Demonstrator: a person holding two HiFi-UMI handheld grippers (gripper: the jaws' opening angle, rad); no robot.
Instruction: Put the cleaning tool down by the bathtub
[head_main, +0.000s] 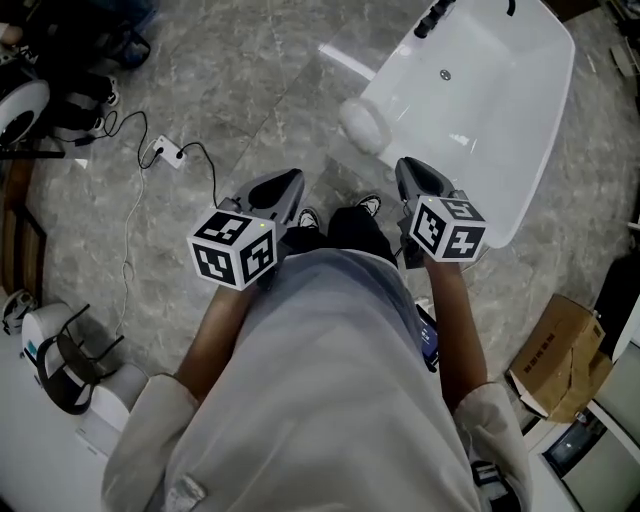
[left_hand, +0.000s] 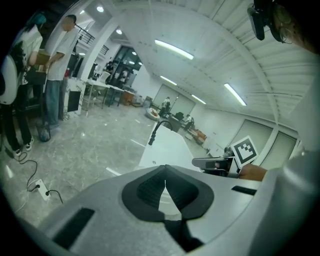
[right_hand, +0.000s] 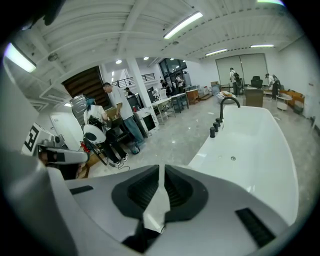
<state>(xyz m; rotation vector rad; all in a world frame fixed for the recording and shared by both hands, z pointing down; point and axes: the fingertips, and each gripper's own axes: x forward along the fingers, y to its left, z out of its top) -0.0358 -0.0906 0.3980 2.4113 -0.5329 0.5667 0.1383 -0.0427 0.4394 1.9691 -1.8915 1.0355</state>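
A white bathtub (head_main: 540, 150) with a black faucet (head_main: 435, 18) stands on the grey stone floor at the upper right. A white rounded object (head_main: 362, 125) lies on the floor against the tub's near left side, with a thin white bar (head_main: 345, 62) just beyond it; I cannot tell whether they are one tool. My left gripper (head_main: 288, 182) hangs above the floor left of the tub, its jaw tips touching, empty (left_hand: 165, 170). My right gripper (head_main: 410, 168) hovers over the tub's near edge, its jaws a narrow slit apart with nothing between them (right_hand: 161, 172). The tub (right_hand: 250, 145) stretches ahead of it.
A power strip (head_main: 165, 152) with a black cable lies on the floor at the left. A cardboard box (head_main: 560, 355) stands at the lower right and white equipment (head_main: 60, 350) at the lower left. People (left_hand: 55, 75) stand by tables far off.
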